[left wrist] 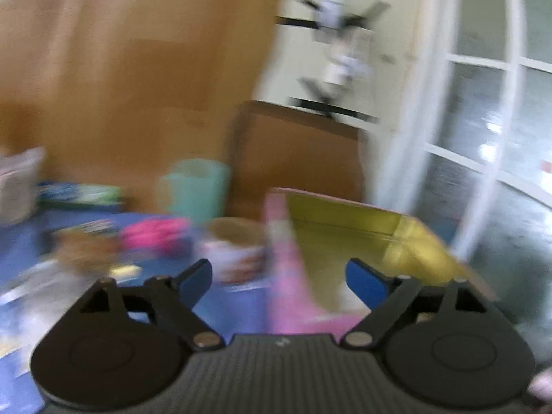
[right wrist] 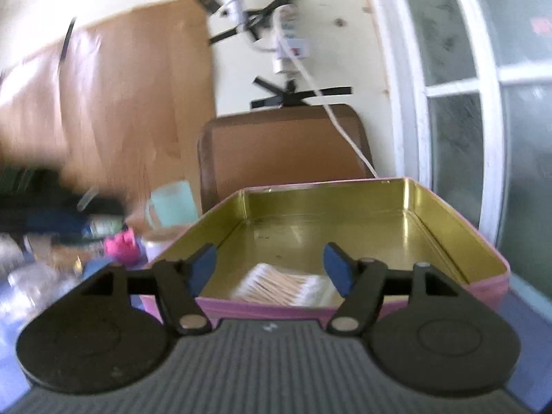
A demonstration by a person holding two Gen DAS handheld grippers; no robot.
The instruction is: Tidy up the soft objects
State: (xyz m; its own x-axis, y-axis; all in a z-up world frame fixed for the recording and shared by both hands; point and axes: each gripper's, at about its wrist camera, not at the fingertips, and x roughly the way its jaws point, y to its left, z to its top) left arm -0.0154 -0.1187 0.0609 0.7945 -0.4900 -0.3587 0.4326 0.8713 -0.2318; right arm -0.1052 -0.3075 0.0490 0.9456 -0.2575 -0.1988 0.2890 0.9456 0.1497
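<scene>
1. Both fingers of the left gripper stand spread wide with nothing between their blue pads; its view is heavily blurred.
2. Left of the left finger, a blue surface carries smeared clutter too blurred to name, apart from a pink soft object lying ahead and to the left of that finger.
3. Beyond the pink object, farther ahead, stands a teal cup.
4. Ahead of the gap between the left gripper's fingers runs the pink outer wall of a tin box, whose gold inside lies ahead of the right finger.
5. Right gripper: its fingers are likewise parted and empty, the blue pads hovering just over the near pink wall of the tin box.
6. Between those fingers and just ahead, inside the tin near its front wall, lies a pack of cotton swabs, white tips and pale wooden sticks, slightly blurred.
7. Left of the right gripper's left finger, the pink soft object sits on the cluttered surface, with the teal cup behind it.
8. Right of the tin rises a white-framed window.
</scene>
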